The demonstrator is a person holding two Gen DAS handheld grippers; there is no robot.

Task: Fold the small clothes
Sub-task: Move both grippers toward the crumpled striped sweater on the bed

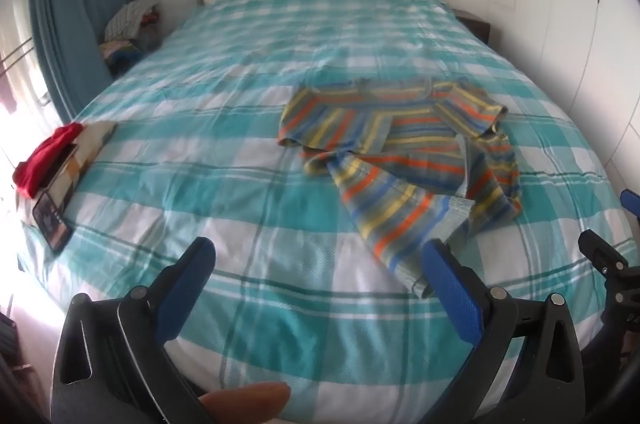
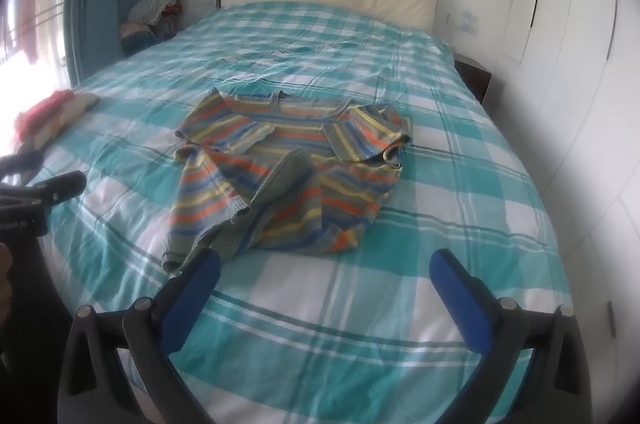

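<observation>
Your left gripper [image 1: 318, 250]: wide open, holding nothing. It hangs over the near edge of the bed [image 1: 248, 160].
Your right gripper [image 2: 325, 262]: wide open too, with nothing in it. It is also over the near edge.
Shirt [image 2: 288, 168]: a small striped one, lying crumpled near the middle of the bed. One part reaches toward the near edge, close to both grippers. You cannot tell if it touches them.
Red cloth [image 1: 44, 156]: it sits on a flat pile at the left edge of the bed, well apart from the shirt.
</observation>
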